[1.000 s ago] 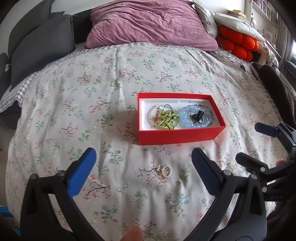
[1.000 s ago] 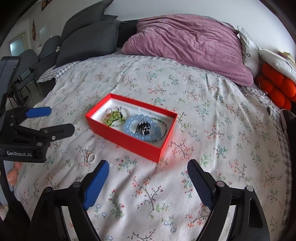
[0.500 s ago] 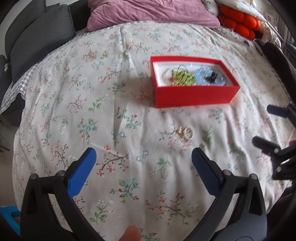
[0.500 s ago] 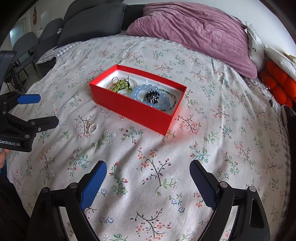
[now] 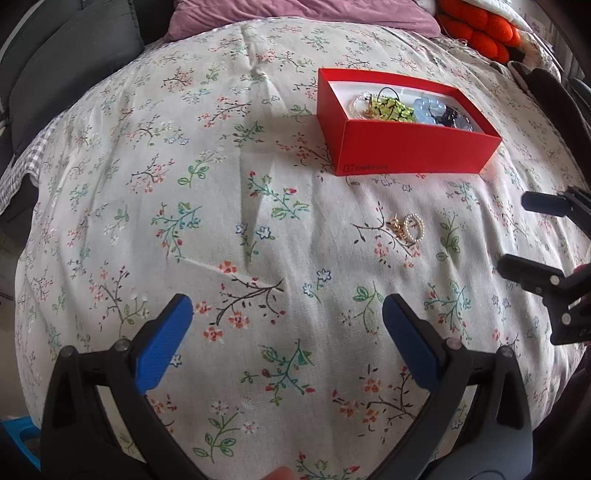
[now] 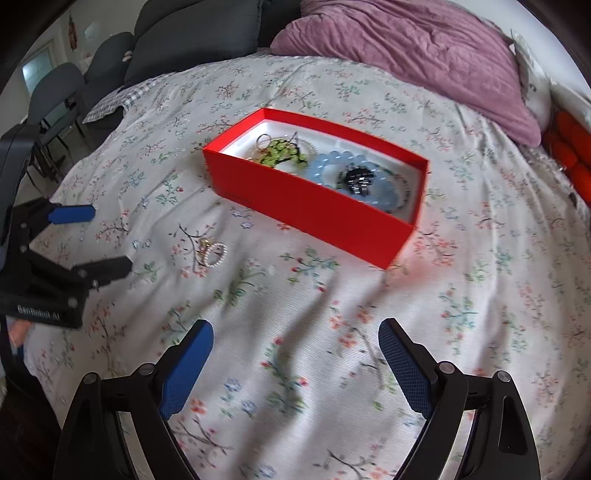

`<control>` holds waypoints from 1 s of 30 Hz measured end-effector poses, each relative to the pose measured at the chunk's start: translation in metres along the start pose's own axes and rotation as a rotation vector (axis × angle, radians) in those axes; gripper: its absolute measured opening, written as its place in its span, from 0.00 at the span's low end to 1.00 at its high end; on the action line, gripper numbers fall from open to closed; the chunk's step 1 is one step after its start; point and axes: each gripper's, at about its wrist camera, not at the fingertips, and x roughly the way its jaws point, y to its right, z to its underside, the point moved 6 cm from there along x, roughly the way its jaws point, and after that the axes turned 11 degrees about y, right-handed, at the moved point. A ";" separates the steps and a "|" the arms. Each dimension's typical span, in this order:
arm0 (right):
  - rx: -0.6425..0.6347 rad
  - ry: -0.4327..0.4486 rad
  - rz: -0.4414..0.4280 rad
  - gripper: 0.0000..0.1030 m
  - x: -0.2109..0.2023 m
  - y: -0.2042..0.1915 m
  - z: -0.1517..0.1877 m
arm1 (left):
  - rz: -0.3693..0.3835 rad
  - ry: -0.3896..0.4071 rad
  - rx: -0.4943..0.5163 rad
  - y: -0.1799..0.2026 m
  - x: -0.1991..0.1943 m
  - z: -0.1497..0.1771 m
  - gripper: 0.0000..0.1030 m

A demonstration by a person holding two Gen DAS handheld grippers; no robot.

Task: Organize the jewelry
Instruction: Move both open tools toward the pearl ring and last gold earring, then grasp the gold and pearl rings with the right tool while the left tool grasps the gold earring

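Observation:
An open red box (image 5: pixel 413 147) (image 6: pixel 314 208) sits on a floral bedspread. It holds a green bead piece (image 6: pixel 282 151), a light blue bead bracelet (image 6: pixel 325 170) and a dark piece (image 6: pixel 356 181). A small pearl ring with a gold piece (image 5: pixel 408 229) (image 6: pixel 212 251) lies loose on the cover in front of the box. My left gripper (image 5: pixel 286 332) is open and empty, low over the cover, short of the pearl ring. My right gripper (image 6: pixel 295 356) is open and empty, in front of the box. Each gripper shows in the other's view, the right (image 5: pixel 532 236) and the left (image 6: pixel 99 240).
A purple pillow (image 6: pixel 406 48) lies at the head of the bed, dark grey cushions (image 6: pixel 192 33) to its left, an orange cushion (image 5: pixel 476 26) at the right. Chairs (image 6: pixel 55 99) stand beyond the bed's left edge.
Both grippers have moved lower and closer to the bedspread. The box and the pearl ring now sit further right in the left wrist view. Both stay open.

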 end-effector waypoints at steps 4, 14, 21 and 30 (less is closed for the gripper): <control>0.044 -0.002 -0.023 0.86 0.014 -0.008 -0.008 | 0.035 0.021 0.023 0.000 0.001 -0.001 0.93; -0.087 0.000 -0.098 0.57 0.041 -0.046 -0.013 | 0.117 0.038 0.013 -0.008 0.002 0.004 0.80; -0.119 0.015 -0.081 0.46 0.053 -0.051 -0.018 | 0.117 0.046 0.030 -0.005 0.002 0.004 0.79; -0.163 0.019 -0.111 0.08 0.058 -0.063 -0.020 | 0.125 0.062 0.034 -0.001 0.001 0.001 0.78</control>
